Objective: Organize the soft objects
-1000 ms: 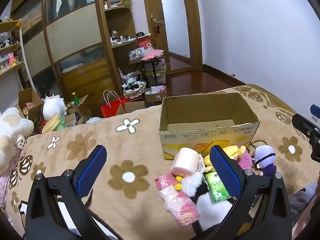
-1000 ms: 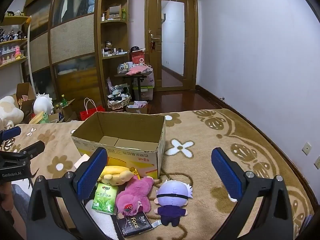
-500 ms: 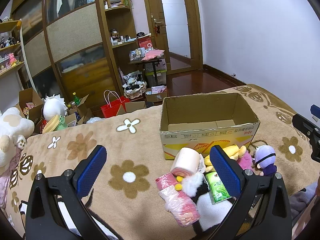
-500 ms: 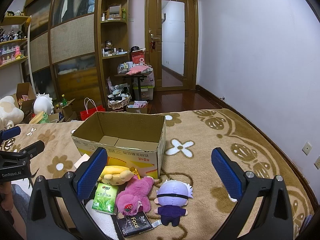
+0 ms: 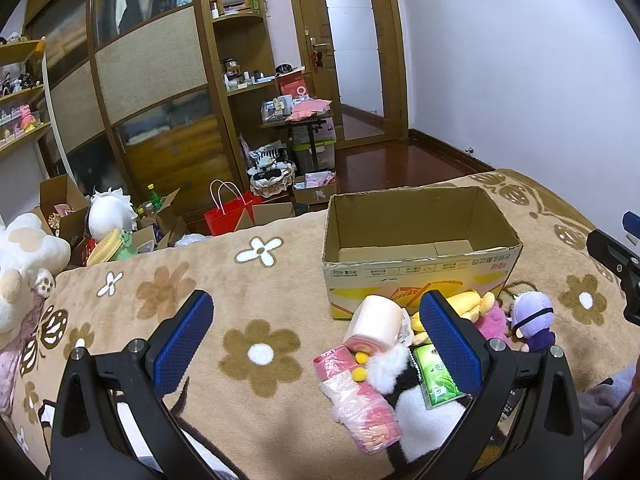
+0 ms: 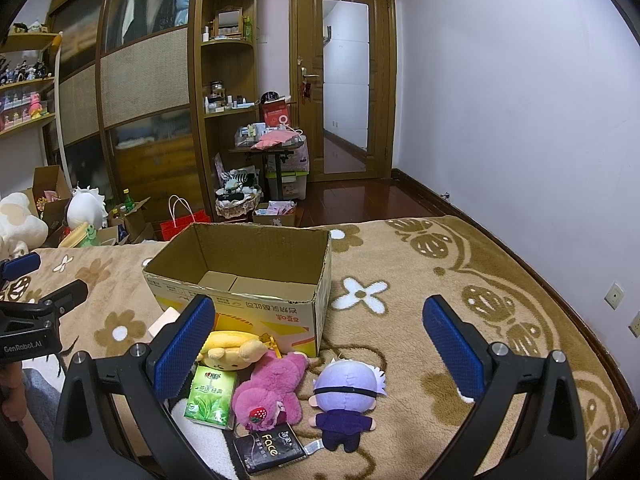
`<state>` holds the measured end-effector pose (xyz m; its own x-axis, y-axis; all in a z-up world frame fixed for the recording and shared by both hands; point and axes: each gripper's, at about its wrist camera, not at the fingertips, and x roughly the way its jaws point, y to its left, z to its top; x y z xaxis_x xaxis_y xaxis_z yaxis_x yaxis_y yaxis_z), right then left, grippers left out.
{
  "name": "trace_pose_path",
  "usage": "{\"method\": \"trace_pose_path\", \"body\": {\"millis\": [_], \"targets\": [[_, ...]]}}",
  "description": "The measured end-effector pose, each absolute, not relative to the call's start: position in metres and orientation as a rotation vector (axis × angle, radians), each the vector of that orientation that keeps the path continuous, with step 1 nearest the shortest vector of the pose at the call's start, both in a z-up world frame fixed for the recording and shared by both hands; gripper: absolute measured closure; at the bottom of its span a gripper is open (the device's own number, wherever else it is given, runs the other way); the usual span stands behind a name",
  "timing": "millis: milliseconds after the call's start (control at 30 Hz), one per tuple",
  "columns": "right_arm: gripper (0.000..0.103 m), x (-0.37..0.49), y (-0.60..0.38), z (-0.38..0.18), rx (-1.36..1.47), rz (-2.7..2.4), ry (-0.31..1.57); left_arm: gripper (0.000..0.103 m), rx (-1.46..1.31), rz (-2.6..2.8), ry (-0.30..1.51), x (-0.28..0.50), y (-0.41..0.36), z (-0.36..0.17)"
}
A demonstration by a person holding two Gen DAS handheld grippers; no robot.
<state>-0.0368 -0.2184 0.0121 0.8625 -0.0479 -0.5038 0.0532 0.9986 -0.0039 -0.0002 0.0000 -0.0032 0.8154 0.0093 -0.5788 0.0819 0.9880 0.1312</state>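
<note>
Plainly spread wide and empty: left gripper [image 5: 318, 334], black frame with blue dimpled pads, hovering over a fuzzy tan blanket [image 5: 248, 280] patterned with brown and white flowers. Likewise parted and holding nothing: right gripper [image 6: 320, 334], same build.

Upright at twelve o'clock from the right gripper: open-topped corrugated cardboard box [image 6: 248, 276], yellow print on its front, bare inside.

Heaped against the box front, at six o'clock from it:
- yellow plush toy [image 6: 232, 350] lying on its side, touching the cardboard
- shaggy magenta plush bear [image 6: 272, 392] with a strawberry patch, just beside the yellow one
- round-headed doll with pale lilac hair, black blindfold and purple clothes [image 6: 346, 390], at three o'clock from the bear
- glossy green tissue pack [image 6: 210, 396], at nine o'clock from the bear
- black "Face" packet [image 6: 270, 448], flat, nearest the camera

Seen from the left wrist: pink-and-cream roll-cake cushion [image 5: 378, 322], crinkly pink plastic-wrapped bundle [image 5: 360, 396], white fluffy plush [image 5: 386, 368] between them.
</note>
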Motion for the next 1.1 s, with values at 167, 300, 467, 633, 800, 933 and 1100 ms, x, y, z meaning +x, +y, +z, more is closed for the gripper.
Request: {"method": "trace_pose_path", "body": {"millis": [167, 300, 467, 633, 800, 933, 1100], "targets": [[0.000, -0.0371, -0.2184, 0.0122, 0.010, -0.054, 0.527, 0.001, 0.153, -0.038, 0.616, -0.0003, -0.0001, -0.0031], [0.000, -0.0368, -0.2185, 0.0122, 0.011, -0.053, 0.528, 0.001, 0.153, -0.038, 0.617, -0.0002, -0.0001, -0.0031], [0.000, -0.0370, -0.2184, 0.0123, 0.010, -0.053, 0.528, 0.001, 0.154, -0.039, 0.616, -0.0002, 0.0002, -0.0031], [0.000, -0.0368, -0.2184, 0.0123, 0.011, -0.053, 0.529, 0.001, 0.151, -0.037, 0.613, -0.0003, 0.0025, -0.0021], [0.000, -0.0371, -0.2180, 0.0125, 0.010, -0.053, 0.528, 0.001, 0.153, -0.037, 0.613, -0.0005, 0.0031, -0.0017], [0.000, -0.0371, -0.2176, 0.0124, 0.010, -0.053, 0.531, 0.001, 0.151, -0.036, 0.612, -0.0004, 0.0023, -0.0020], [0.000, -0.0375, -0.2172, 0.0129, 0.010, -0.052, 0.529, 0.001, 0.154, -0.035, 0.612, -0.0007, 0.0020, -0.0019]]}}
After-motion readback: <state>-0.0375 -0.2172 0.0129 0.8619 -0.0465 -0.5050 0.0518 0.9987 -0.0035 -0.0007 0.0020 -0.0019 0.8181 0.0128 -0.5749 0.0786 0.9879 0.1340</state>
